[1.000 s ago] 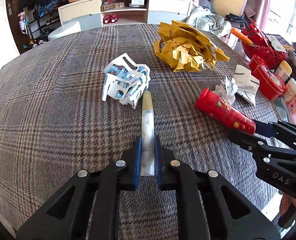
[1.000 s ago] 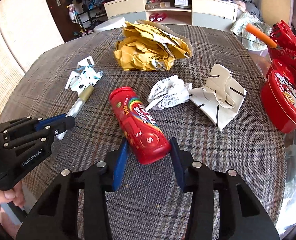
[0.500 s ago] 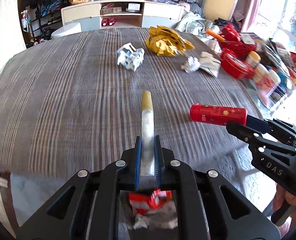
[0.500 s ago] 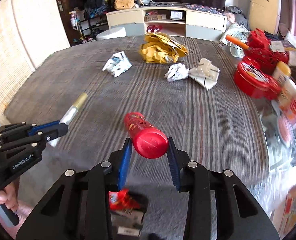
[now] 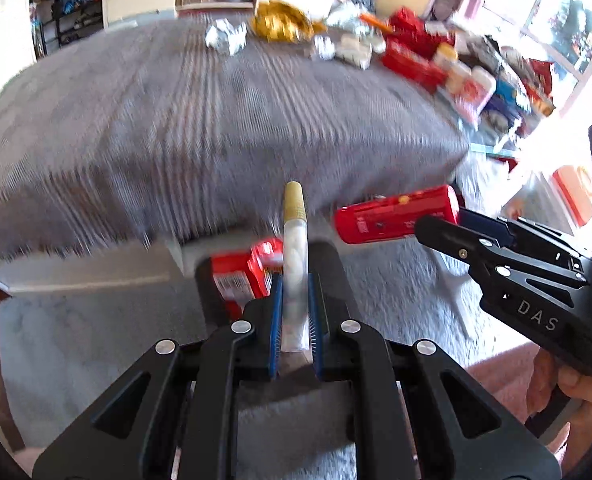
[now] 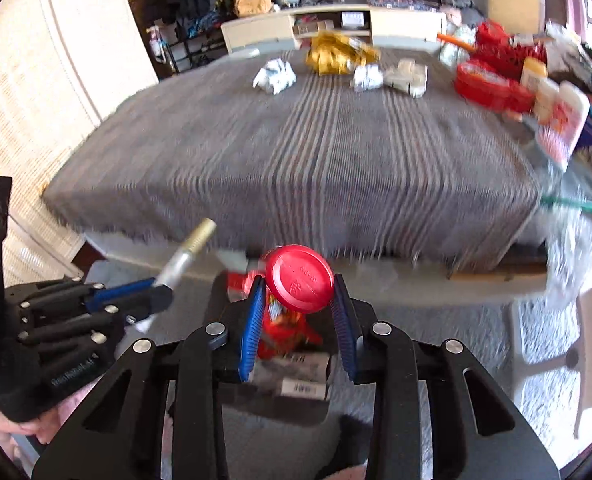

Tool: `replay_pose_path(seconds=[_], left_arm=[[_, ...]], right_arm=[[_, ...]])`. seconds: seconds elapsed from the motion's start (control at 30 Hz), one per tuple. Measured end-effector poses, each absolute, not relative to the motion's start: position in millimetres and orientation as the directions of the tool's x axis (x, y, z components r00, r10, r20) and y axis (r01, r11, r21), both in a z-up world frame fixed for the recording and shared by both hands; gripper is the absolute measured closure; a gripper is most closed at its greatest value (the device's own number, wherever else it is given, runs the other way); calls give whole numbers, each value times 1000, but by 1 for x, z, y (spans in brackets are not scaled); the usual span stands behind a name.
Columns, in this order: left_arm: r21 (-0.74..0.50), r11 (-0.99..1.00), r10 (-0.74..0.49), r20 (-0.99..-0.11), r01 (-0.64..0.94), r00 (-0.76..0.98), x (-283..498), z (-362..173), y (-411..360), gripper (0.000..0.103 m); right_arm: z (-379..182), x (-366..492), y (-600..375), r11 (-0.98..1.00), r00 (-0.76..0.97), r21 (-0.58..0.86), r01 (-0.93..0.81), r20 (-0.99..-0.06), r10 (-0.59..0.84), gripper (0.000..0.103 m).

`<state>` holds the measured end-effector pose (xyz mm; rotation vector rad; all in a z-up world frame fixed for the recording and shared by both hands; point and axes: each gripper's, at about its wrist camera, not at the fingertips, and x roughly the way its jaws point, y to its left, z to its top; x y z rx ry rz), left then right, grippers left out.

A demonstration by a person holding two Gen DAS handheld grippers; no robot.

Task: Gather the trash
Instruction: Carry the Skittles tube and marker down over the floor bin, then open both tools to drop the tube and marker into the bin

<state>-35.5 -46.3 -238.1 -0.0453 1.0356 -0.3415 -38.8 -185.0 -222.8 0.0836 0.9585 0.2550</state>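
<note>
My left gripper (image 5: pixel 295 312) is shut on a clear tube with a gold cap (image 5: pixel 294 240), which points forward. My right gripper (image 6: pixel 299 312) is shut on a red Skittles tube (image 6: pixel 299 283), its round end facing the camera; the tube also shows in the left wrist view (image 5: pixel 396 214). Both are held off the near edge of the table (image 6: pixel 296 152), above a black bin (image 5: pixel 216 292) on the floor that holds red wrappers (image 5: pixel 240 274). On the far table lie a white crumpled pack (image 6: pixel 275 76), a yellow wrapper (image 6: pixel 338 56) and white crumpled papers (image 6: pixel 390 76).
Red tins and bottles (image 6: pixel 496 84) crowd the table's right side. Grey carpet (image 5: pixel 76 340) surrounds the bin. A low cabinet (image 6: pixel 328 26) stands behind the table. A woven blind (image 6: pixel 28 92) is at the left.
Both grippers pulled back from over the table past its near edge, carrying their tubes. The bin with red wrappers now sits under both.
</note>
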Motion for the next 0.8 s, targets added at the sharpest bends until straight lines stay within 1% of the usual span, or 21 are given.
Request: replay_pose_path(seconds=[0.2,0.33,0.43,0.53,0.73,0.8], left_arm=[[-187,948,-276,-884,256,376,-50,-289,-53,92],[-210,950,-276,-910,231,308,-47,-323,-50,92],[-235,949,-285,-925,209,252,-44,-348,-47,92],[-246,948,-289,-931,201,224,-42,-361,-45,92],[-260,950,-293,-933,174,208,-39,-372,-37,91],[-265,949,-297,-931,170,210,-37,-372,-34,91]], right_arm=[[-260,-47,-178,969,489,180,-168,-839,241,70],[-293,-44,-172,969,426,186,-159,-873,238,70],[-308,-41,-169,970,397,191,-151,-887,236,70],[-319,-35,-162,971,375,186,-153,-898,231,70],[-328,-24,-161,966,349,226,-127,-901,257,68],[-330,-21,-159,966,342,229,-124,-903,258,66]])
